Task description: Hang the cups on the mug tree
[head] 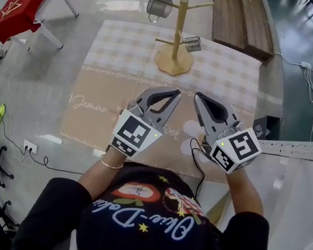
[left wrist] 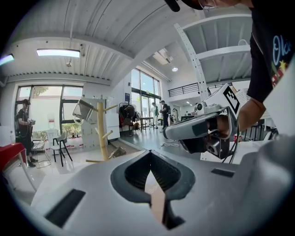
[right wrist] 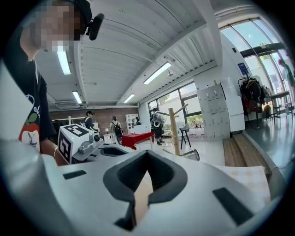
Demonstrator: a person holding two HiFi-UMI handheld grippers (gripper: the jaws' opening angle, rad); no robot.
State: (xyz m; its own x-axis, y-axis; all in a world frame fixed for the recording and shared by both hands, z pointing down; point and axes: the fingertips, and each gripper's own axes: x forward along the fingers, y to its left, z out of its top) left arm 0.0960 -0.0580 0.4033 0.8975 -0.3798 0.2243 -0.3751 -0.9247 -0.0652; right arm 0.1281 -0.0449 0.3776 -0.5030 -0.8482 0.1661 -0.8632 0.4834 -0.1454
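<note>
two metal cups hang on the wooden mug tree (head: 178, 36) at the far side of the checked surface (head: 120, 56): the upper cup (head: 159, 6) on a high left peg, the lower cup (head: 192, 43) tilted on a low right peg, so the job looks finished. the left gripper (head: 176, 93) and right gripper (head: 197, 96), each clenched on nothing, hover side by side over the near edge, seemingly at rest. both cups lie straight ahead, well apart from their tips.

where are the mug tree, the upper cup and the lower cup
mug tree (head: 179, 30), head view, on its trunk
upper cup (head: 159, 6), head view, on its side wall
lower cup (head: 192, 43), head view, on its side
</note>
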